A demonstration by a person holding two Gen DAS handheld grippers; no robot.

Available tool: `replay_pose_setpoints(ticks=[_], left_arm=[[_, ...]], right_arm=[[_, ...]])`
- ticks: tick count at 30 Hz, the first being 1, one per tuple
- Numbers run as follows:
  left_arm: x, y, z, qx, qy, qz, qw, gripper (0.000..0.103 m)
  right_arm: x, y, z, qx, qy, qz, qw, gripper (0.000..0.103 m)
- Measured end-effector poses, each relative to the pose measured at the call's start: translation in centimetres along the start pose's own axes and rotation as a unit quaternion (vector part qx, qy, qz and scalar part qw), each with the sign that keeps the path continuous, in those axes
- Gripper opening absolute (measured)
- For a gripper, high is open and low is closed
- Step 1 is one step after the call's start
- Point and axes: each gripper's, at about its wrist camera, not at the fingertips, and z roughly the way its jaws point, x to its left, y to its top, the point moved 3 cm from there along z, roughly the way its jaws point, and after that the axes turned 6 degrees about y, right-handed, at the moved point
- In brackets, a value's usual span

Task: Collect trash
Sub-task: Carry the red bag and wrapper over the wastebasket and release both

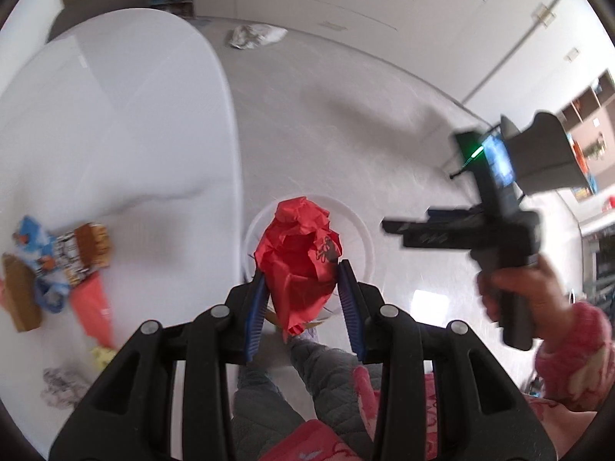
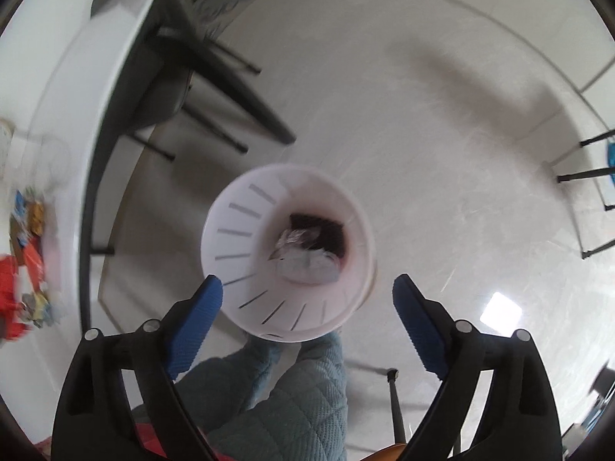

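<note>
The left gripper (image 1: 303,280) pinches a crumpled ball of red paper (image 1: 298,261) between its blue ribbed pads (image 1: 255,307), the jaws drawn narrow around the lower half of the wad. In the left wrist view the wad sits at centre frame, directly over the white rim of the waste bin (image 1: 365,238) on the floor below.

The right gripper (image 2: 307,299) holds nothing: its jaws stand wide, one blue pad at lower left and the other at lower right of the right wrist view. Between and above them lies the bin, its slotted wall in plain sight, with a silvery foil scrap (image 2: 292,242) and pale plastic wrapping (image 2: 311,269) already lying at the bottom against something dark.

The red wad should handle as very light, soft and springy. It will crush further under pressure rather than resist, and it cannot break. The ribbed pads ought to keep it from slipping. A hold across the bulk of the ball, as now, looks safer than one on a loose flap, which could tear or unfold.

At the left edge of the left wrist view, on the white table (image 1: 115,115), more rubbish waits: printed snack wrappers (image 1: 65,257), another red sheet (image 1: 94,307) and a grey crumpled scrap (image 1: 61,384). Far across the floor, top centre, lies a crumpled whitish wrapper (image 1: 255,34).
</note>
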Motion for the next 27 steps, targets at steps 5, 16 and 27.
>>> replay_pose_setpoints(ticks=[5,16,27], left_arm=[[-2.3,0.0,1.8,0.022,-0.018,0.021,0.9994,0.04],[-2.1,-0.1,1.1,0.006,-0.015,0.009,0.9998,0.086],[3.5,-0.2,-5.8,-0.074,0.034,-0.087,0.9929,0.095]], right_arm=[[-2.0,0.3,-4.8,-0.043,-0.005,0.011,0.999,0.096],[-1.2,0.8,-8.3,-0.073,0.018,0.015,0.997,0.096],[4.4,1.4,-12.0,-0.104,0.019,-0.049,0.993,0.098]])
